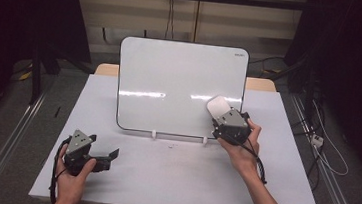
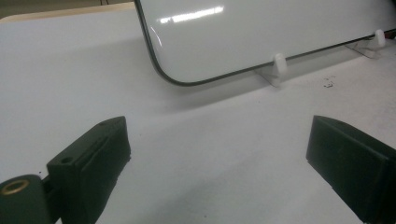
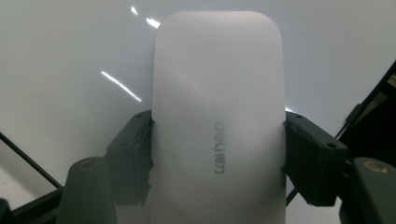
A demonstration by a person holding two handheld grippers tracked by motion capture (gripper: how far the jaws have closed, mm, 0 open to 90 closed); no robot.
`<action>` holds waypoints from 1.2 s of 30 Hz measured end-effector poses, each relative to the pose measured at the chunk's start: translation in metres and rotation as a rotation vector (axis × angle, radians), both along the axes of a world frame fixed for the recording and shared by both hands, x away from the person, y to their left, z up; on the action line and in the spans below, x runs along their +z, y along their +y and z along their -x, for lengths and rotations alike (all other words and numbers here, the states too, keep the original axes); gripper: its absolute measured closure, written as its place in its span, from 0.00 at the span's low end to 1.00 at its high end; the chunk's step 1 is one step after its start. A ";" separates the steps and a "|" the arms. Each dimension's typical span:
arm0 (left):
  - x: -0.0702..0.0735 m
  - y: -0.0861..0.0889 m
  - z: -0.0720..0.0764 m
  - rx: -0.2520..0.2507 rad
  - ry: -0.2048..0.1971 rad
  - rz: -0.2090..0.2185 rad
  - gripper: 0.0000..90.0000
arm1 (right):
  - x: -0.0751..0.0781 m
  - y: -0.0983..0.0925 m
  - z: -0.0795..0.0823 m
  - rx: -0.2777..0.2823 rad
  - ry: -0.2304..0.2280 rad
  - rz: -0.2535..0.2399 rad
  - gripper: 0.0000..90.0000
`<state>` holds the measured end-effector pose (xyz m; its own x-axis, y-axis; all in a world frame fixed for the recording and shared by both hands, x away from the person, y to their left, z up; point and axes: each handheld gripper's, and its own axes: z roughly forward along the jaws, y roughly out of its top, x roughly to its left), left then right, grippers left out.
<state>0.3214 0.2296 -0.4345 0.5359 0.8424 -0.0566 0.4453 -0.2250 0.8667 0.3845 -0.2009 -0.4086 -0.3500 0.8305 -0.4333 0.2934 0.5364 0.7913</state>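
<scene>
Two tongs: right tongs (image 1: 218, 110) pinch white rounded plastic eraser (image 1: 217, 106) against glossy white upright whiteboard (image 1: 181, 82); left tongs (image 1: 103, 147) spread, low over white desk (image 1: 162, 175).

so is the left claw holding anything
No, the left claw stands open over the bare table, with nothing between its jaws.

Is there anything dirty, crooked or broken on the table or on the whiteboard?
Only a few small dark specks lie on the table in front of the whiteboard. The whiteboard stands straight on its two white feet and looks clean. The eraser in the right gripper looks undamaged.
</scene>
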 end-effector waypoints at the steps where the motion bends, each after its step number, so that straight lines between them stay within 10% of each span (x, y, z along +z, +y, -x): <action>1: 0.000 0.000 0.000 -0.003 0.001 -0.002 0.07 | 0.000 0.000 0.000 0.000 0.000 0.001 0.35; 19: 0.000 0.003 0.000 -0.003 -0.002 0.000 0.07 | 0.000 -0.014 -0.011 0.007 0.002 -0.016 0.35; 36: 0.000 -0.001 -0.001 -0.013 0.000 -0.002 0.07 | 0.003 -0.029 -0.002 0.023 0.101 -0.214 0.14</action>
